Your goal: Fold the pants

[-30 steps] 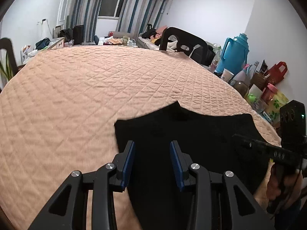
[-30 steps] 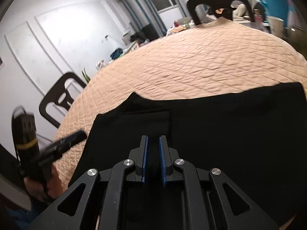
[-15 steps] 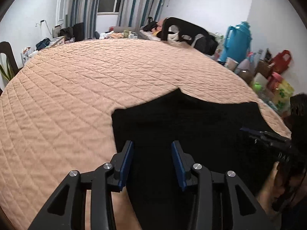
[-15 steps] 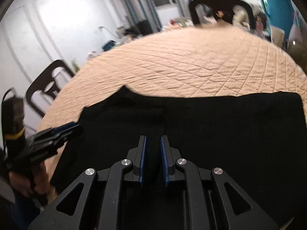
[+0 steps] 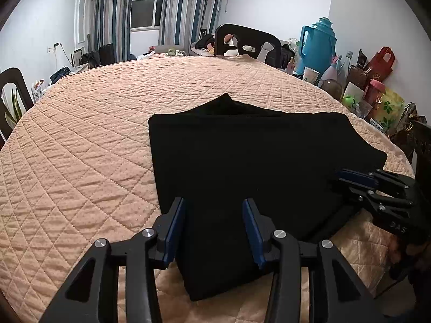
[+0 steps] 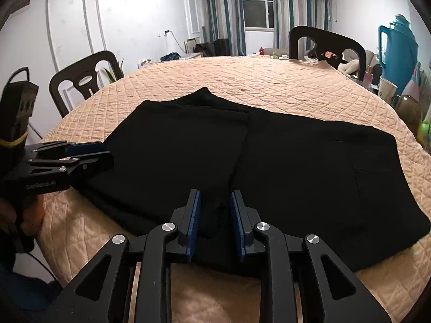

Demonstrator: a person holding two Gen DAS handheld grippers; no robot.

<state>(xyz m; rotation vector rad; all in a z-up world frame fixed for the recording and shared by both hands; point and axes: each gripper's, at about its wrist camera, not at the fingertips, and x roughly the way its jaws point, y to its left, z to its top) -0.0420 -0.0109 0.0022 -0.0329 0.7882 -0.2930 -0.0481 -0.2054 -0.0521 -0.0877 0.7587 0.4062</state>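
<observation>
The pants are lying folded just ahead of both grippers on the quilt; soft and limp, they are probably best pinched at a near edge or corner. The left gripper and right gripper are opening, pads clear of the cloth, holding nothing.

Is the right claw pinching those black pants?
Apart. The right wrist view shows the right claw opening, its blue pads clear of the black pants lying flat on the quilt.
</observation>
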